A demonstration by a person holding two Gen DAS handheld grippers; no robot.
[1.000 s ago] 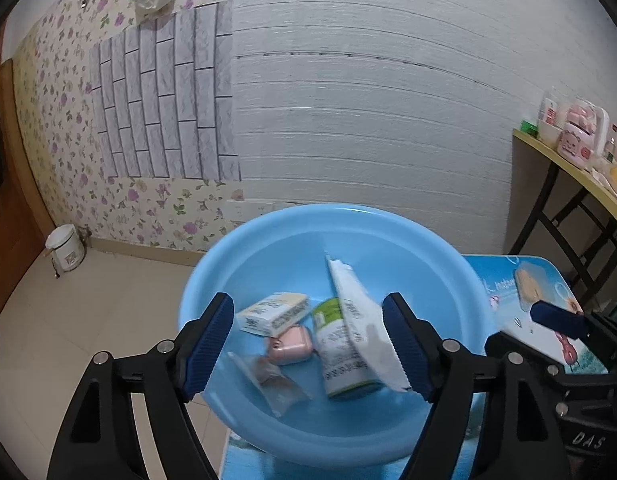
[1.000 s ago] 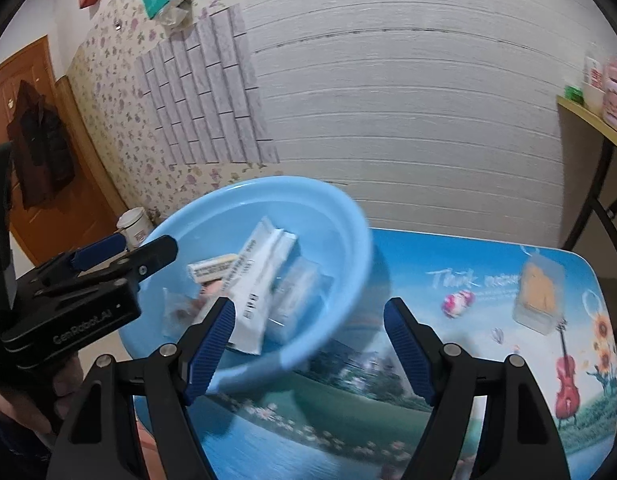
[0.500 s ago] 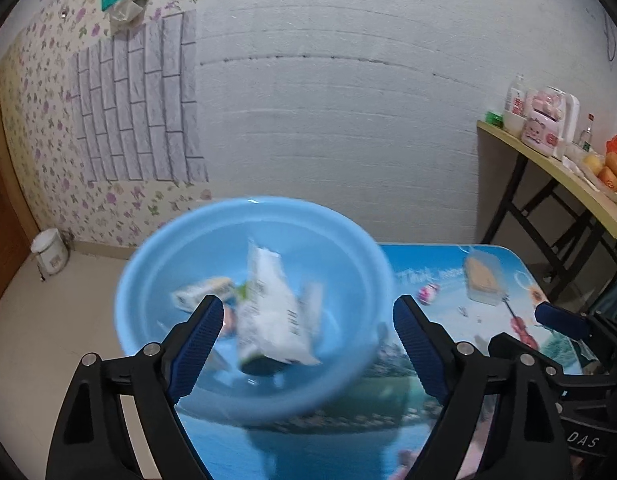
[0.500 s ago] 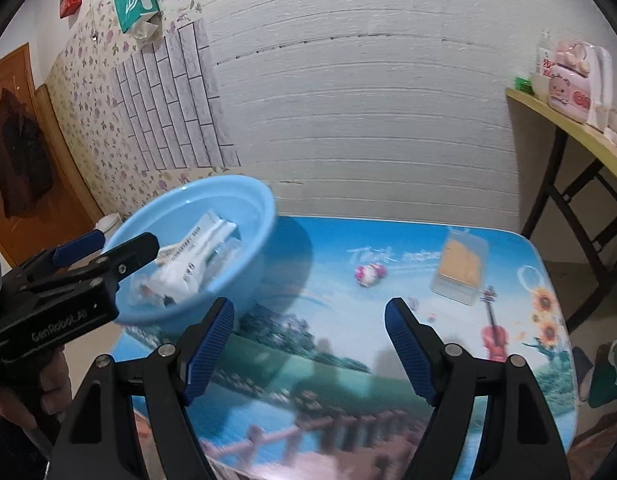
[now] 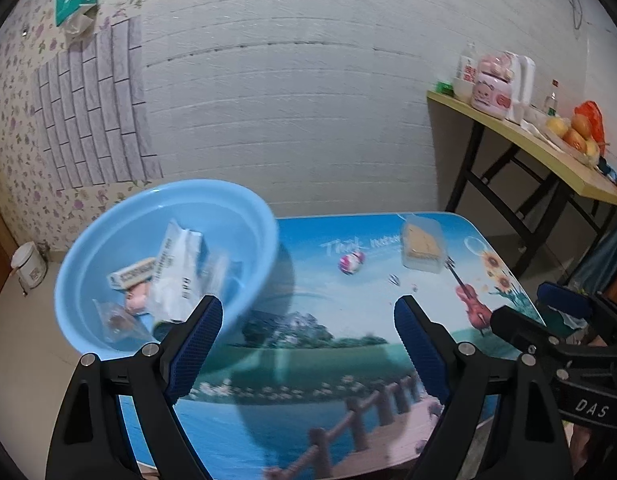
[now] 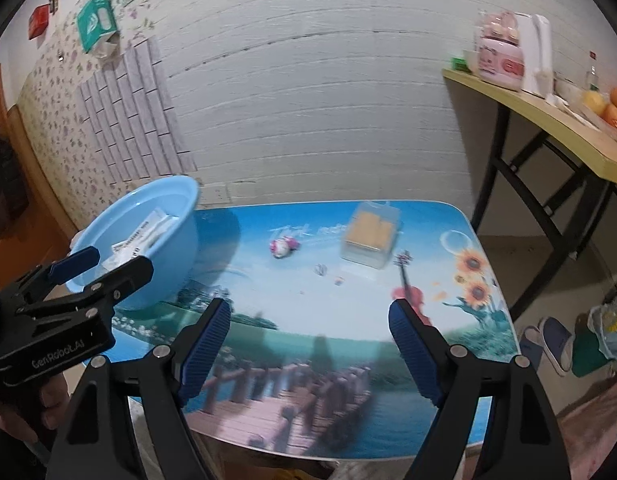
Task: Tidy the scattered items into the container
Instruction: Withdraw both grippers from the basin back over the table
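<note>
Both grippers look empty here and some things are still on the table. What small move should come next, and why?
Probably ease the open right gripper forward toward the small pink-and-white toy: it lies loose on the table, outside the blue basin, nearer than the clear box.

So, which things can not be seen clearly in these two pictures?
- Items in the blue basin: blurred in left wrist view; its wall hides most in right wrist view.
- Small bits near the clear box: too small, both views.
- Right gripper in left wrist view: cut by edge.
</note>
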